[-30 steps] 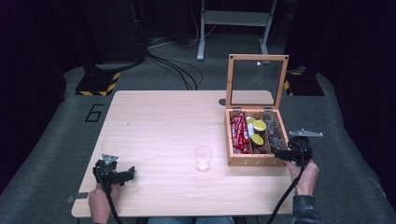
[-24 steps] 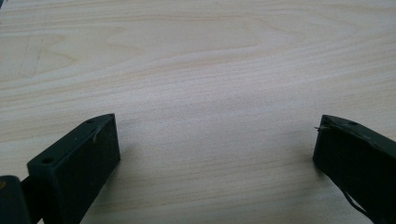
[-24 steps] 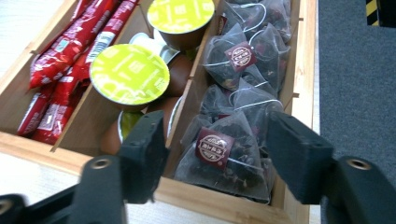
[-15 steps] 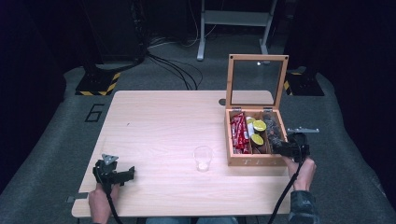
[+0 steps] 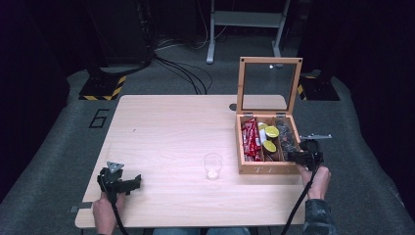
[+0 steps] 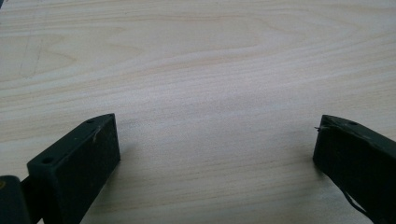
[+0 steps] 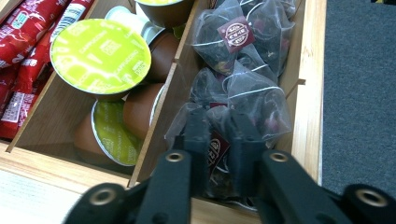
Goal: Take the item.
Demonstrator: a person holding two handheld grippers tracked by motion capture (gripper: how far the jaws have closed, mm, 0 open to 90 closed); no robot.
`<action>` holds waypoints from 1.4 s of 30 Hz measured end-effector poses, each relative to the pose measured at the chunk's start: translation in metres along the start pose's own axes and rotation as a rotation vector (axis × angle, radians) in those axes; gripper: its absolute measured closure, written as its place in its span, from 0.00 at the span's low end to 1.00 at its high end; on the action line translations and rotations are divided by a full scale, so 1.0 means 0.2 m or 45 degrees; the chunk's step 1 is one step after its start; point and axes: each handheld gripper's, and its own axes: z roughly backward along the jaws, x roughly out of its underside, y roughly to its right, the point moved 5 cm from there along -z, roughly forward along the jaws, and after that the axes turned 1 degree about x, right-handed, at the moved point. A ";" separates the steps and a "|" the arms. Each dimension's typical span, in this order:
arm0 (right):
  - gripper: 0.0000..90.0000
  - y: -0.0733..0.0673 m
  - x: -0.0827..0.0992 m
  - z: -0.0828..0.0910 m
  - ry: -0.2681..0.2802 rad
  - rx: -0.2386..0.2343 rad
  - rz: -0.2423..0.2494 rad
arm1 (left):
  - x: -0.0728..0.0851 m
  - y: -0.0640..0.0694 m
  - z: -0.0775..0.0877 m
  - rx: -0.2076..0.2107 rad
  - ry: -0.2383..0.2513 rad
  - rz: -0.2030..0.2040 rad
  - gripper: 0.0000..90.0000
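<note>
Right gripper (image 7: 218, 140) now lower, jaws pinching tea bag (image 7: 219, 144) (box's right compartment)

Open surface (image 5: 161, 132) left of the glass (image 5: 212, 166); right of it, blocked by the box (image 5: 266, 169) and its upright lid (image 5: 269, 85).

Dark room, grey carpet (image 5: 58, 147), metal stand (image 5: 244, 19) behind table (image 5: 166, 127).

left gripper (image 5: 128, 183) low, jaws wide apart, right gripper (image 7: 218, 140) jaws nearly closed
</note>
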 end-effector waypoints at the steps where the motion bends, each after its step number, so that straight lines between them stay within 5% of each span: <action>1: 0.90 0.00 0.00 0.00 0.003 0.000 0.001 | 0.00 0.00 0.00 0.000 0.000 0.000 0.00; 28: 0.96 -0.09 -0.10 0.21 0.143 0.028 0.097 | 0.00 0.00 0.00 0.000 0.000 0.000 0.00; 33: 0.96 -0.14 -0.11 0.28 0.221 -0.096 0.069 | 0.00 0.00 0.00 0.000 0.000 0.000 0.00; 42: 0.97 -0.24 -0.15 0.33 0.260 -0.152 0.121 | 0.00 0.00 0.00 0.000 0.000 0.000 0.00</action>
